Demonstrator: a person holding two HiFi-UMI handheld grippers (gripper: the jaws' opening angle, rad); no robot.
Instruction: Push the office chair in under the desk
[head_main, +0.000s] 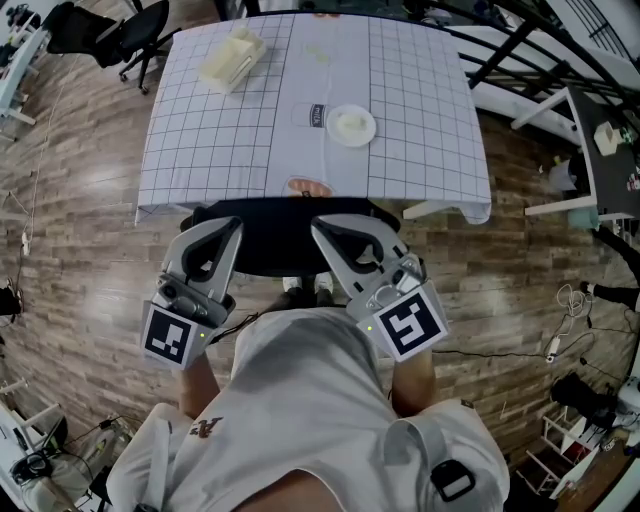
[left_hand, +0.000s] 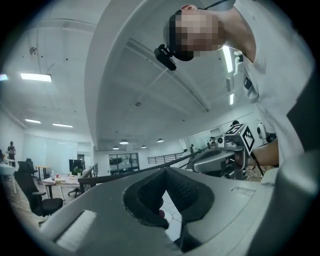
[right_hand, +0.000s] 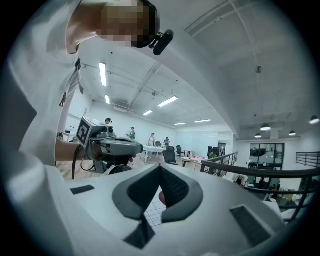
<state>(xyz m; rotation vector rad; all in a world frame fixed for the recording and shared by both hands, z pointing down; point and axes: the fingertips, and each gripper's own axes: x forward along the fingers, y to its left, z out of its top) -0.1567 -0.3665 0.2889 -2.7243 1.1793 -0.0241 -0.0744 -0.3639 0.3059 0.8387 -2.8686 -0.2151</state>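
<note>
step: push judged mid-way | office chair (head_main: 275, 240) seen at desk (head_main: 200, 140) near edge, partly tucked under | left gripper (head_main: 230, 228) and right gripper (head_main: 320, 230) clenched empty, tips at chair back (contact judged) | next: level forward shove needed

The left tongs (head_main: 230, 228) and the right tongs (head_main: 322, 230), both with jaws together, have their tips on the black back of the office chair (head_main: 280, 245). The chair stands at the near edge of the checked counter (head_main: 420, 100). On the counter, a white plate (head_main: 352, 125) lies at 12 o'clock and a pale box (head_main: 231, 58) at 11 o'clock.
</note>
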